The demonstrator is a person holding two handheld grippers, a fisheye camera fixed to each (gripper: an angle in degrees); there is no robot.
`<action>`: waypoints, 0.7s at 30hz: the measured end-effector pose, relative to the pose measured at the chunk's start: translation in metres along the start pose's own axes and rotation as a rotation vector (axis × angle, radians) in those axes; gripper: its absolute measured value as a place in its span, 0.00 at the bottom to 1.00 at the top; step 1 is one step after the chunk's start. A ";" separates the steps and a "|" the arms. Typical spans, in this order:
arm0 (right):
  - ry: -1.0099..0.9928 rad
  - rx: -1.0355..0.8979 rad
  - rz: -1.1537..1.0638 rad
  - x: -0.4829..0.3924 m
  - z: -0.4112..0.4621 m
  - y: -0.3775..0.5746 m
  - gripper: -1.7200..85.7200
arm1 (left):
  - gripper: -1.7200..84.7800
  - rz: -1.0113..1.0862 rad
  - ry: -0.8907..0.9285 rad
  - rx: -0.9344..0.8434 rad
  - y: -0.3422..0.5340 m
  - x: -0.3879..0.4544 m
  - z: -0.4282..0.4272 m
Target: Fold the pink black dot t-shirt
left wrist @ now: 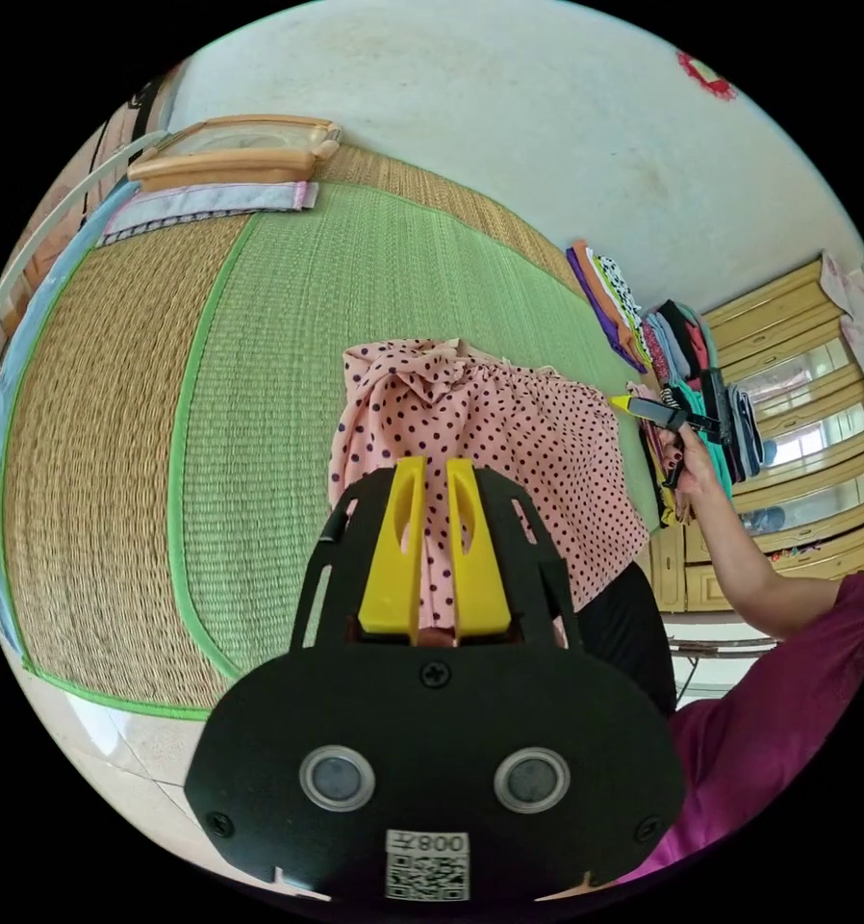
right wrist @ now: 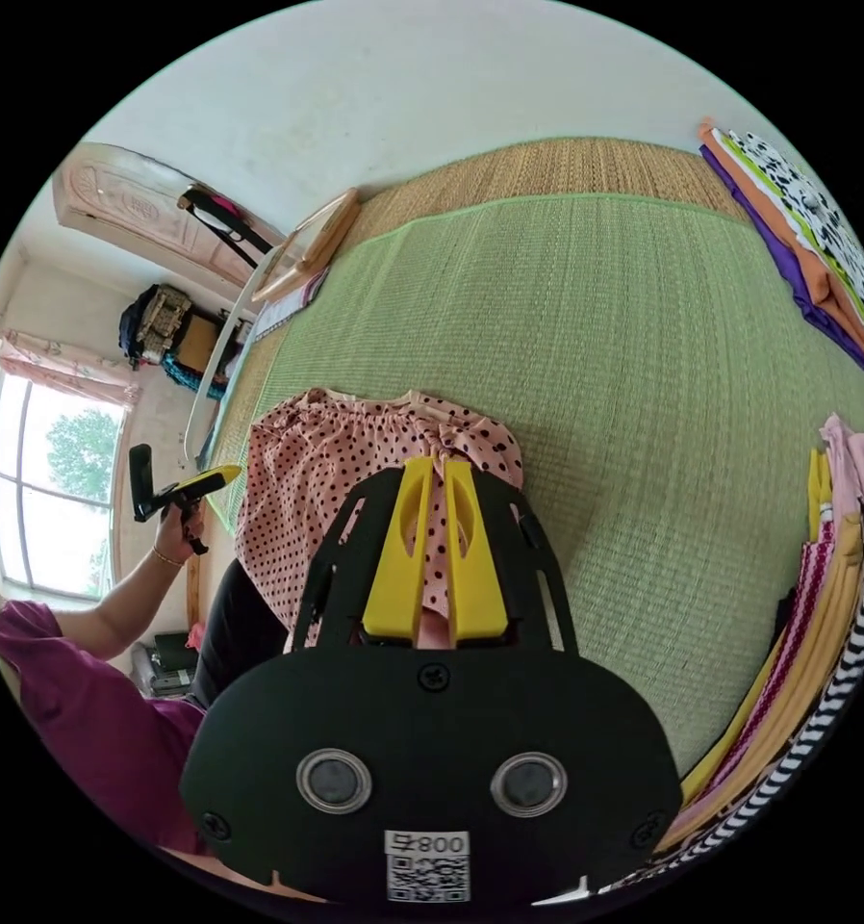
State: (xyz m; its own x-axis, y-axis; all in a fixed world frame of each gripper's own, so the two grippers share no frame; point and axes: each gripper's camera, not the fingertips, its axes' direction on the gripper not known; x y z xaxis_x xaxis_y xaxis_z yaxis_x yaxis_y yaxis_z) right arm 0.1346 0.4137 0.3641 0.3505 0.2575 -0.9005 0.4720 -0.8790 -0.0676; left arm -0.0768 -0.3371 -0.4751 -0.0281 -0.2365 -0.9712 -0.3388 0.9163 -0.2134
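A: So, where is the shirt [left wrist: 509, 433] right now?

B: Up in the air over the green mat [left wrist: 288, 385], stretched between the two claws. The left claw [left wrist: 435, 481] has its yellow jaws pressed together on a bunch of the dotted pink cloth, and in the right gripper view the right claw [right wrist: 434, 481] is closed on a gathered edge in the same way. The rest hangs down in front of the person's dark trousers, near the mat's edge.

A: How do you reckon it will handle?

B: Light and very soft, I'd judge. It puckers into small pleats at each pinch and sags between them, so it has no stiffness to hold a shape. Thin cloth like this may slide out of smooth jaws if tugged sideways.

A: Where should it be held, then?

B: At the two ends of one edge, shoulders or hem corners, kept well apart so the cloth hangs flat. I cannot tell which edge is pinched now, because the gathers hide the seams.

A: Anything nearby to mind?

B: Folded clothes [right wrist: 817, 241] lie stacked at the far side of the mat, and more are piled [right wrist: 836, 597] close on the right, well apart from the shirt.
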 end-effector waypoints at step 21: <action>-0.135 -0.056 0.278 0.050 -0.014 0.271 0.10 | 0.03 -0.210 0.036 -0.129 0.144 0.037 0.002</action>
State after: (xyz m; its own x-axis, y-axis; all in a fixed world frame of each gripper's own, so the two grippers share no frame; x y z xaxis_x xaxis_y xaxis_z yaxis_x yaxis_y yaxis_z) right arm 0.2913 0.1936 0.3067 0.3637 -0.0480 -0.9303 0.4187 -0.8837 0.2093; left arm -0.1246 -0.2133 -0.5420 0.0229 -0.4311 -0.9020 -0.4576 0.7977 -0.3928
